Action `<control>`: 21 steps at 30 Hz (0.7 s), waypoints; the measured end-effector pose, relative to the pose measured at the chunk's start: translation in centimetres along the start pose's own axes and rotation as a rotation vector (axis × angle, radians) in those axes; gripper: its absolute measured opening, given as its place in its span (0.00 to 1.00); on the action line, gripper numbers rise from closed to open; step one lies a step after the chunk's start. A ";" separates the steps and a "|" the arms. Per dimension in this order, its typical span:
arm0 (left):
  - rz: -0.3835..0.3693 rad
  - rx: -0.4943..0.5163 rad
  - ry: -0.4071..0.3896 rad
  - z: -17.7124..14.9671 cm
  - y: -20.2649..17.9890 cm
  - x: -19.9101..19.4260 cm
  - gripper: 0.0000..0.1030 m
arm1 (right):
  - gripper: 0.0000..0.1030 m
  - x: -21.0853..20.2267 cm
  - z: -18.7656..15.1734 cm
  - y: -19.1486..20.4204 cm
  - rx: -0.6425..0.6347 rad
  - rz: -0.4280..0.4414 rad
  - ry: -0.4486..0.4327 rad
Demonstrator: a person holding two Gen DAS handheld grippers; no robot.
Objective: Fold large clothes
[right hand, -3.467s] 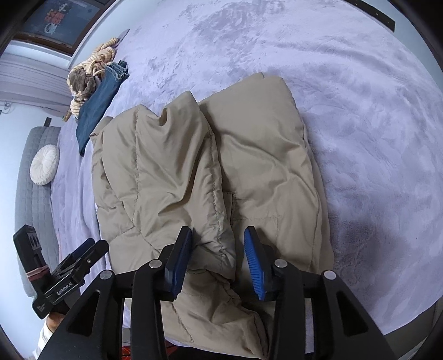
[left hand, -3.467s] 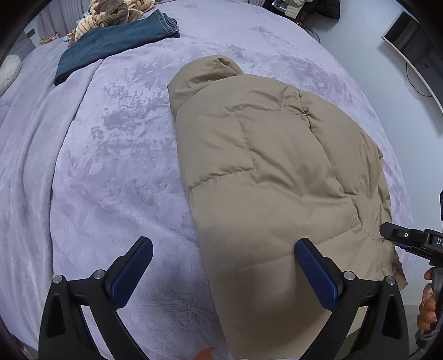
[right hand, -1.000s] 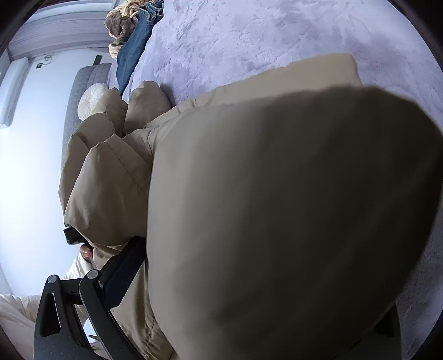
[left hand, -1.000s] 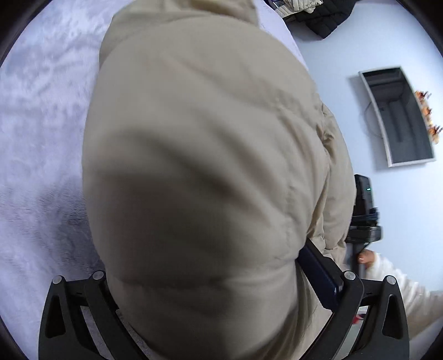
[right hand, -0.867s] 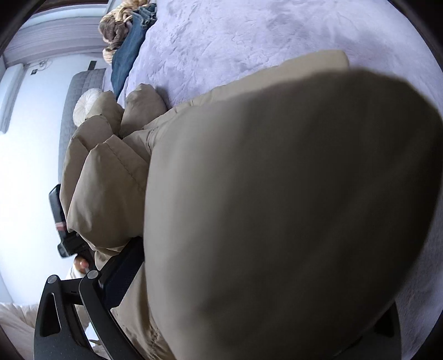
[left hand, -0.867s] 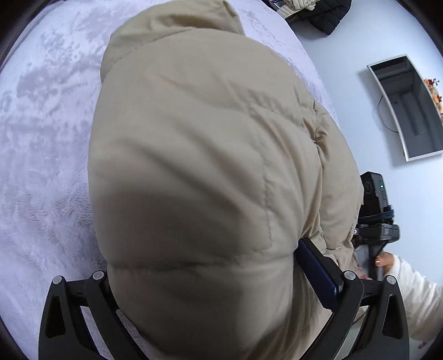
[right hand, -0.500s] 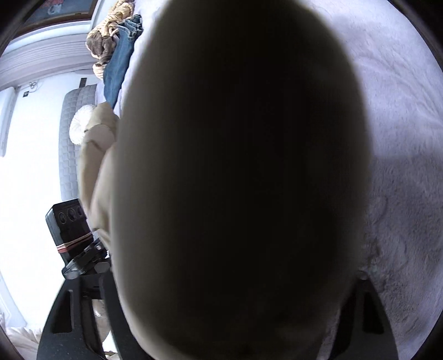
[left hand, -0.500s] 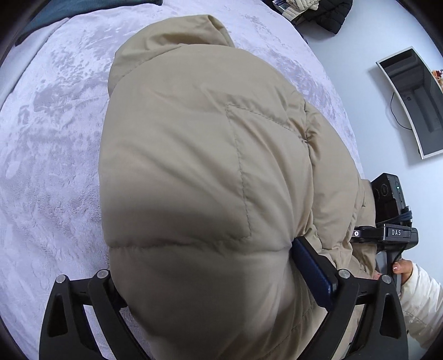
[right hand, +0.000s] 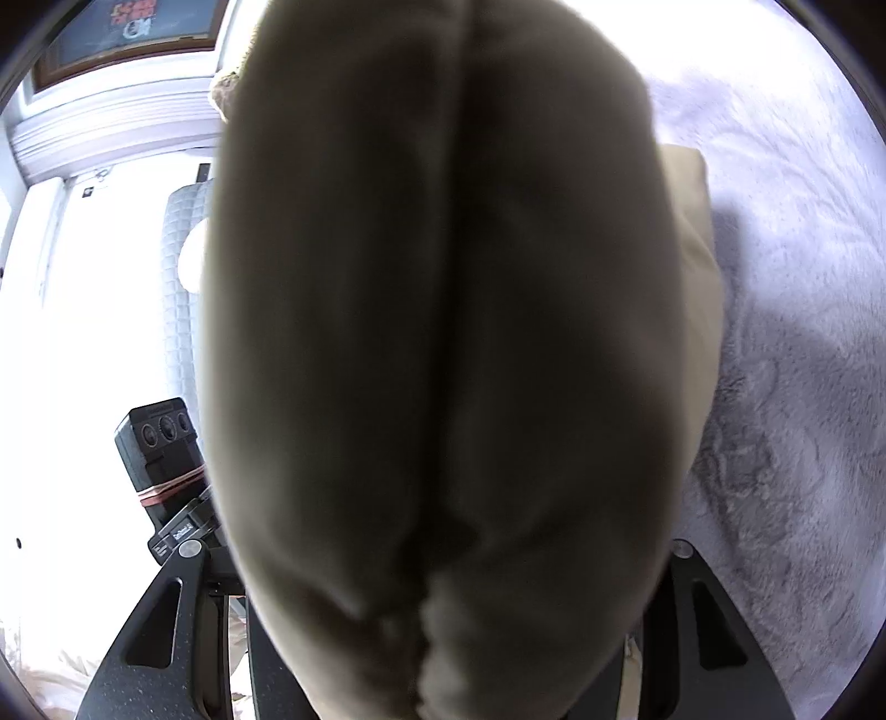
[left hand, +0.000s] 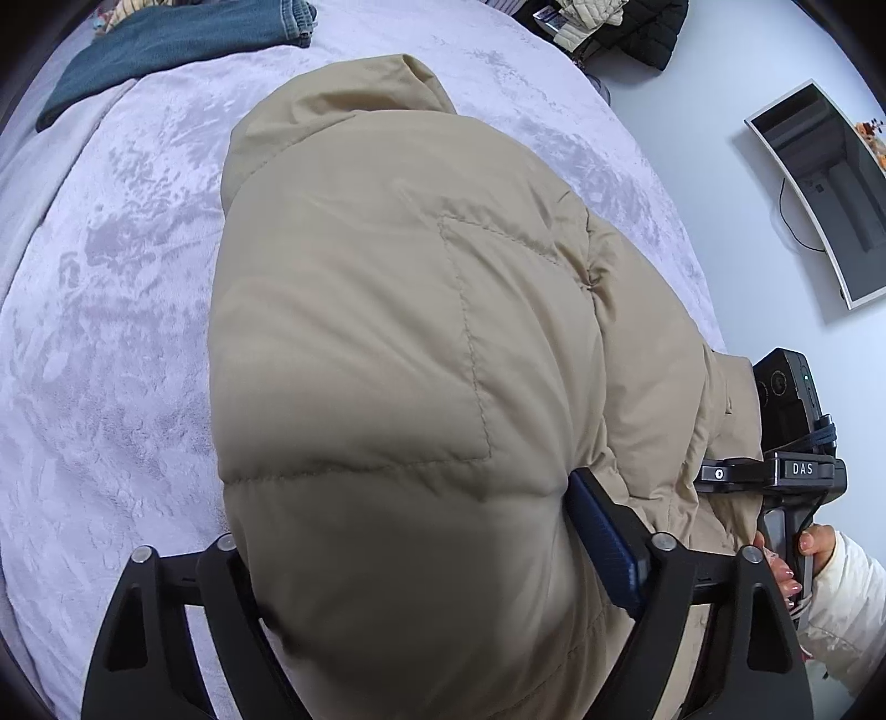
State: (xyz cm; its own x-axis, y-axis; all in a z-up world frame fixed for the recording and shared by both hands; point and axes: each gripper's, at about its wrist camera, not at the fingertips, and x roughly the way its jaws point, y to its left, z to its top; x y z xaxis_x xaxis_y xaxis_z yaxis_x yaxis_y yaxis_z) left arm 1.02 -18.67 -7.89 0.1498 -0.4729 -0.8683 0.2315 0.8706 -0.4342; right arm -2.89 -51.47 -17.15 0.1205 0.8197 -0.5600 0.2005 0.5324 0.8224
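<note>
A beige puffer jacket (left hand: 387, 332) lies on the lilac bedspread (left hand: 99, 343), its collar pointing away from me. A thick fold of it bulges up between the jaws of my left gripper (left hand: 410, 498). The jaws are closing, the blue right pad (left hand: 603, 543) presses into the fabric, and the left pad is hidden under it. In the right wrist view the jacket (right hand: 443, 332) fills the middle as a dark mass close to the lens. It sits between the closing jaws of my right gripper (right hand: 437, 526) and hides both pads.
Folded jeans (left hand: 166, 39) lie at the far left of the bed, and dark and pale coats (left hand: 626, 22) are piled beyond it. A monitor (left hand: 825, 194) hangs on the right wall. A hand (left hand: 814, 543) in a white sleeve holds the right gripper's handle.
Both grippers have closed further on the jacket and risen with it. More bed and the jeans now show in the left view. Fabric has swung in to fill the right view.
</note>
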 end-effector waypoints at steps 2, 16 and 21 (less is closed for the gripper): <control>-0.007 0.000 -0.013 0.2 -0.1 -0.6 0.84 | 0.55 -0.2 -0.1 0.7 -0.009 0.005 -0.005; -0.014 0.021 -0.094 5.3 9.1 -8.1 0.84 | 0.55 4.7 1.5 11.2 -0.095 0.019 -0.083; 0.035 0.000 -0.126 8.7 15.4 -10.0 0.84 | 0.55 9.5 3.0 15.3 -0.111 0.040 -0.101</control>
State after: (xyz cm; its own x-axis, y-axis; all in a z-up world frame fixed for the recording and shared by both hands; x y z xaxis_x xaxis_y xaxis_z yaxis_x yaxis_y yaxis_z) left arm 11.48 -1.73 -3.79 0.2776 -0.4558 -0.8457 0.2236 0.8868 -0.4046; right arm 4.23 -36.11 -10.16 0.2250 0.8184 -0.5288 0.0858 0.5240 0.8474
